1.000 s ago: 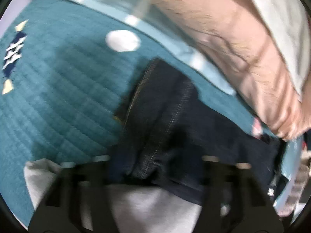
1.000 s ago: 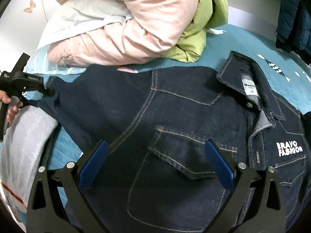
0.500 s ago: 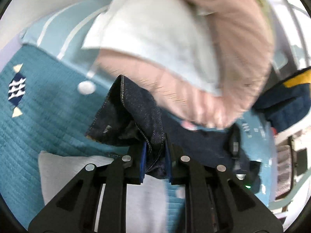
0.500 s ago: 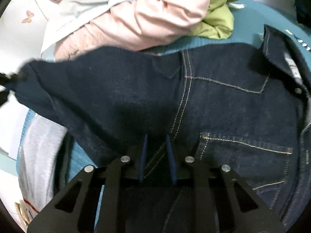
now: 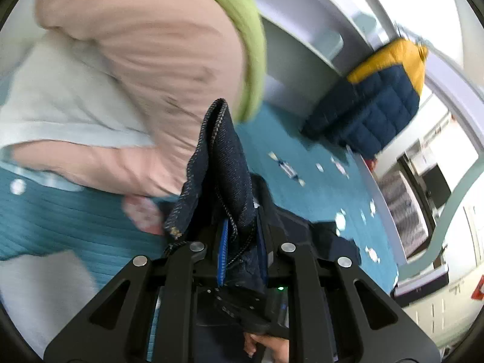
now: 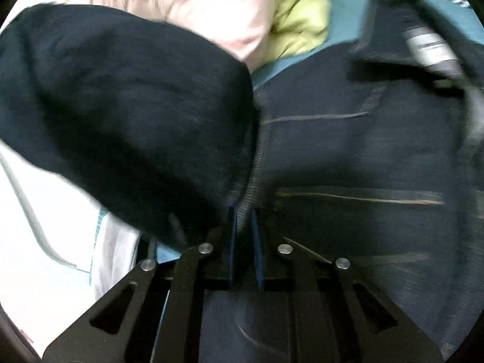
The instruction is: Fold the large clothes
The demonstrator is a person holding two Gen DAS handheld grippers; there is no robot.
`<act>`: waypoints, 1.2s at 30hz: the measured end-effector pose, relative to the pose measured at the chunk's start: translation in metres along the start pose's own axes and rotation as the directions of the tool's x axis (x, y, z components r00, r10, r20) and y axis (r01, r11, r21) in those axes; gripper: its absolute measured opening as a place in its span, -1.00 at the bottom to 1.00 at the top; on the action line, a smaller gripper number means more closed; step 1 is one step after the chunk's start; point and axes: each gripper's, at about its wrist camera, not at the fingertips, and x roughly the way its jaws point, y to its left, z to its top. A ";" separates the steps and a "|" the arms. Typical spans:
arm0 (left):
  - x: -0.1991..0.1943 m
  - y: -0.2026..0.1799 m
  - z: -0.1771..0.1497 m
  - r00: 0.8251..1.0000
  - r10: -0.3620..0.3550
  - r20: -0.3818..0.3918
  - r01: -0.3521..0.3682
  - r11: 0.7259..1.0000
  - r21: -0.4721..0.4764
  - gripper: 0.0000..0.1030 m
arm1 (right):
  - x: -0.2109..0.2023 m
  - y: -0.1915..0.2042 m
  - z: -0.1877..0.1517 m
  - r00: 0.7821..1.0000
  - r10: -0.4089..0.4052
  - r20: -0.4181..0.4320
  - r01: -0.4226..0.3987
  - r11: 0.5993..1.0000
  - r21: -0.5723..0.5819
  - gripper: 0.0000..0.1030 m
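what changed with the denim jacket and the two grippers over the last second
The left hand-held gripper closed on the cuff of the dark blue denim jacket and lifted the sleeve off the teal quilted bedspread. The right hand-held gripper, wide open before, is closing on a jacket seam. The pink and green clothes pile stayed put.

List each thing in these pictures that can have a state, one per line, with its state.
Denim jacket: body spread on the bed, sleeve lifted and swung across.
Sleeve cuff: raised, pinched, standing up.
Left gripper: shut on the cuff.
Right gripper: closing on the jacket seam.
Pink coat: heaped, unfolded.
Navy and yellow puffer jacket: hanging.
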 end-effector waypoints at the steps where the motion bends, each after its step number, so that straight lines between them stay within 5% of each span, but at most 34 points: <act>1: 0.017 -0.015 -0.004 1.000 -0.011 -0.018 0.010 1.000 -0.002 -0.69 | -0.018 -0.013 -0.001 1.000 -0.014 0.019 0.014 1.000 0.013 -0.80; 8: 0.143 -0.075 -0.050 0.989 0.029 -0.144 -0.031 0.999 -0.011 -0.69 | -0.144 -0.105 -0.007 0.968 -0.206 0.142 0.199 0.978 0.063 -0.75; 16: 0.261 -0.107 -0.126 0.938 0.207 -0.280 -0.205 0.978 0.036 -0.65 | -0.280 -0.227 -0.036 0.857 -0.462 0.227 0.423 0.883 0.203 -0.75; 18: 0.274 -0.117 -0.136 0.928 0.229 -0.295 -0.226 0.973 0.044 -0.57 | -0.303 -0.251 -0.044 0.839 -0.494 0.228 0.441 0.863 0.248 -0.75; 20: 0.285 -0.134 -0.144 0.924 0.221 -0.311 -0.214 0.975 0.057 -0.27 | -0.326 -0.274 -0.049 0.815 -0.531 0.233 0.463 0.837 0.291 -0.75; 24: 0.302 -0.160 -0.156 0.928 0.112 -0.356 -0.113 0.993 0.019 0.25 | -0.368 -0.317 -0.062 0.799 -0.550 0.243 0.428 0.804 0.413 -0.69; 28: 0.306 -0.169 -0.159 0.929 0.020 -0.370 -0.033 0.999 -0.029 0.28 | -0.392 -0.352 -0.074 0.800 -0.549 0.243 0.343 0.750 0.565 -0.32; 30: 0.298 -0.171 -0.157 0.945 -0.012 -0.327 0.001 0.999 -0.035 0.34 | -0.403 -0.367 -0.082 0.794 -0.551 0.256 0.297 0.719 0.629 -0.15; 33: 0.292 -0.172 -0.156 0.953 -0.046 -0.300 0.028 0.998 -0.064 0.45 | -0.409 -0.384 -0.085 0.803 -0.528 0.278 0.227 0.701 0.676 -0.09; 36: 0.300 -0.177 -0.161 0.939 -0.086 -0.334 0.064 0.995 -0.074 0.48 | -0.411 -0.396 -0.082 0.812 -0.502 0.297 0.175 0.696 0.696 -0.03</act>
